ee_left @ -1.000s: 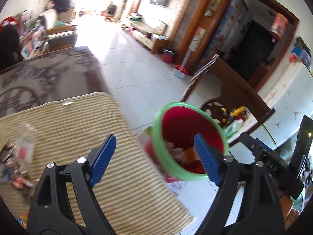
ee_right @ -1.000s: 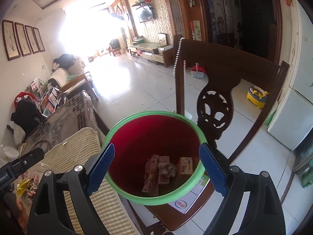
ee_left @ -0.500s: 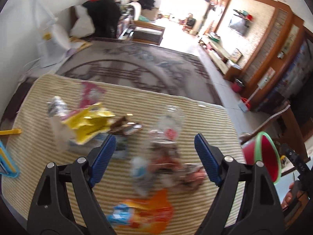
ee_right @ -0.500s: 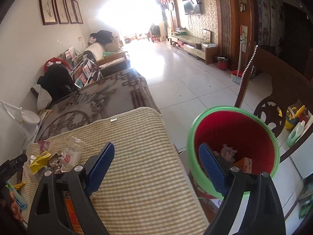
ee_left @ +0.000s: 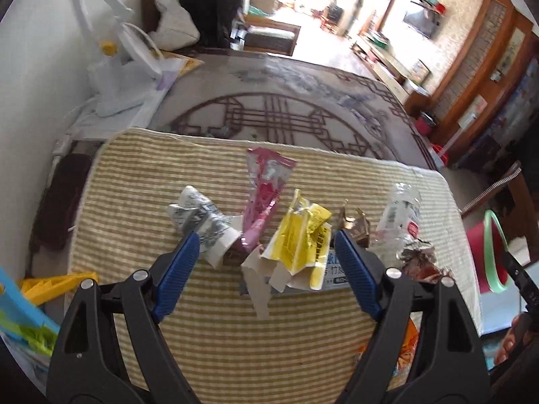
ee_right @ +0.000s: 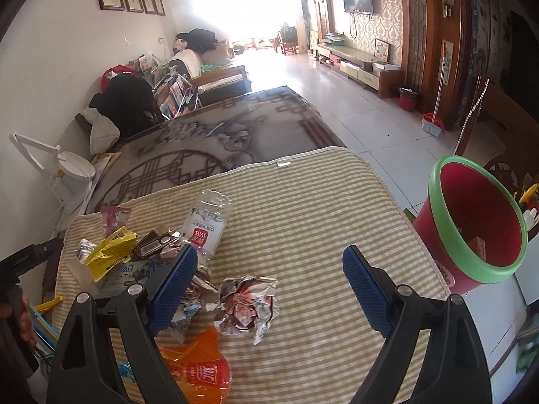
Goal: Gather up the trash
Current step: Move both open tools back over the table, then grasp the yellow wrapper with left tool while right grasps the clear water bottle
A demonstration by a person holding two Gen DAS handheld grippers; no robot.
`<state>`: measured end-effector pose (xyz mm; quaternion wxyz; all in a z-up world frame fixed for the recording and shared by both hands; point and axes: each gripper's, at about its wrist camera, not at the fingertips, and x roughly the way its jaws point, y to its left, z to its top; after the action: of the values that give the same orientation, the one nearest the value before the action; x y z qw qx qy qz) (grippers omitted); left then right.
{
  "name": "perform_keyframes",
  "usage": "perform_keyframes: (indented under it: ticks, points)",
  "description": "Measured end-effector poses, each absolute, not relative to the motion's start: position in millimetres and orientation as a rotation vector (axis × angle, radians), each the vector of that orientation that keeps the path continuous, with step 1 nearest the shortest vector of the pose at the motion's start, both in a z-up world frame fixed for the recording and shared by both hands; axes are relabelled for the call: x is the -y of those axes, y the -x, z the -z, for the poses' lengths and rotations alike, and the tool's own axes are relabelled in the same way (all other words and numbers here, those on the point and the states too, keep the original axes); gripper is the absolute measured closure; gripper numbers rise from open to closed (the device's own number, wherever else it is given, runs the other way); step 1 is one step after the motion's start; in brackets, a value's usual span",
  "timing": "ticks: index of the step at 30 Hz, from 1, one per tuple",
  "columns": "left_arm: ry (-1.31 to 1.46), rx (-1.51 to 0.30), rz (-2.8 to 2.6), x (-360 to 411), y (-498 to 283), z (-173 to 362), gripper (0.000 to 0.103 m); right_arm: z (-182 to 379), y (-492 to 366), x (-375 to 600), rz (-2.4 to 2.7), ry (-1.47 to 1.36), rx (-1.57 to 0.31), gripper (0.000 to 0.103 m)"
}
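Trash lies on a striped mat: a yellow wrapper, a pink wrapper, a grey-white wrapper, a clear plastic bottle, a crumpled foil wrapper and an orange bag. My left gripper is open and empty, just above the yellow wrapper. My right gripper is open and empty, above the crumpled foil wrapper. A red bin with a green rim stands off the mat's right edge, with some trash inside.
The mat lies on a patterned table top. A white desk lamp stands at the far left. Yellow and blue clips lie by the mat's left edge. A wooden chair stands behind the bin.
Both grippers have swung away from the bin to the left, over the trash on the mat. The left one has come closer to the yellow wrapper. Both stayed open and empty.
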<state>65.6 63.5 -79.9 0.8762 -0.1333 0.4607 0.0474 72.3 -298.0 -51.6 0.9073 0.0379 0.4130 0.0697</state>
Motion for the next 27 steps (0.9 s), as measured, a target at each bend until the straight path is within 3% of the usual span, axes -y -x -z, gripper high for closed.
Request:
perform_keyframes:
  ticks: [3, 6, 14, 18, 27]
  points:
    - [0.212, -1.031, 0.044, -49.1, -86.4, 93.5, 0.025, 51.4, -69.3, 286.5, -0.128, -0.088, -0.858, 0.018]
    - [0.17, -1.12, 0.11, -37.3, -109.8, 119.3, 0.038, 49.6, -62.0, 278.2, -0.113, -0.078, -0.853, 0.018]
    - [0.237, -1.285, 0.139, -39.3, -148.0, 172.4, 0.043, 53.1, -50.7, 277.6, -0.065, -0.092, -0.866, 0.018]
    - [0.322, -1.253, 0.138, -48.5, -147.6, 171.8, 0.053, 53.1, -50.8, 276.1, -0.05, -0.094, -0.864, 0.018]
    - [0.323, -1.063, 0.091, -61.2, -99.1, 119.7, 0.054, 55.0, -67.0, 261.7, -0.086, -0.094, -0.878, 0.018]
